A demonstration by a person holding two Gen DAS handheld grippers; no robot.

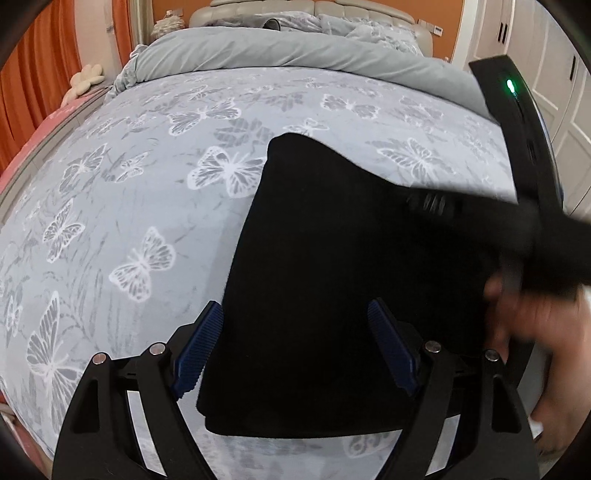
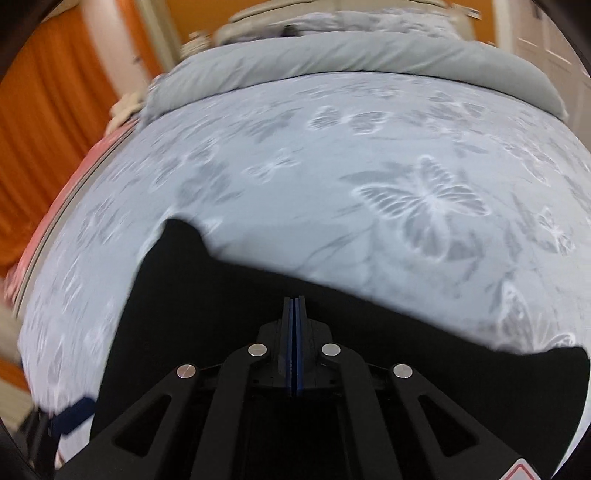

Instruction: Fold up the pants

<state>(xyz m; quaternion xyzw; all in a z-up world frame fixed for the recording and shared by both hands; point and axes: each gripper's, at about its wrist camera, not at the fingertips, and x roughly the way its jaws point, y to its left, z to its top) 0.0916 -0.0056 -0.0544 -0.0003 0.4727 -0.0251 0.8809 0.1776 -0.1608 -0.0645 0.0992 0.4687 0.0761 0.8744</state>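
The black pants (image 1: pixel 325 280) lie folded on the butterfly-print bedspread (image 1: pixel 147 192). My left gripper (image 1: pixel 295 314) is open, its blue pads on either side of the near end of the fabric, just above it. My right gripper (image 2: pixel 294 301) is shut, pads pressed together over the pants (image 2: pixel 207 332); I cannot tell whether any cloth is pinched. In the left wrist view the right gripper (image 1: pixel 428 201) comes in blurred from the right over the pants, with the hand (image 1: pixel 546 332) behind it.
A grey duvet (image 1: pixel 280 55) is bunched at the head of the bed, with pillows and a headboard (image 1: pixel 306 11) behind. Orange curtains (image 1: pixel 40 66) hang at the left, white wardrobe doors (image 1: pixel 569 110) at the right. The bed's left edge (image 2: pixel 55 221) is near.
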